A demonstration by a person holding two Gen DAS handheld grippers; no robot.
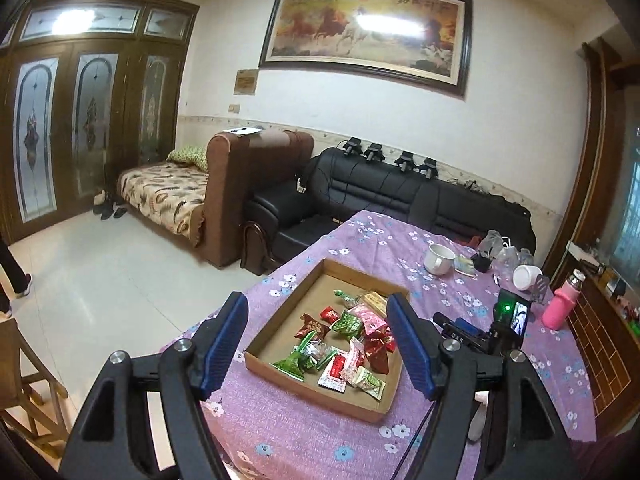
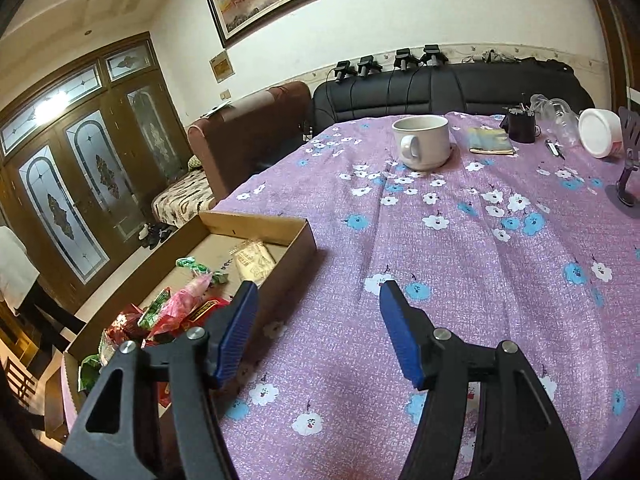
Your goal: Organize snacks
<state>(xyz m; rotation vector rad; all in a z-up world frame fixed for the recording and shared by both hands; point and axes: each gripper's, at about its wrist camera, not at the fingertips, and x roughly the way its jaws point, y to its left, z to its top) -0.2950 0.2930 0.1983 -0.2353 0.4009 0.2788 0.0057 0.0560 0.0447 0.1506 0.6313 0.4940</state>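
on the bench, the snacks lie heaped in the cardboard tray. left hand-held gripper and right hand-held gripper both gape empty. overlapping slick wrappers risk a double pick, and the right one's finger could catch the tray wall.

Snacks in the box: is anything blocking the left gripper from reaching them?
Nothing visible does. The left gripper is open and empty above the cardboard box, which has no lid, so the snacks lie uncovered in front of it.
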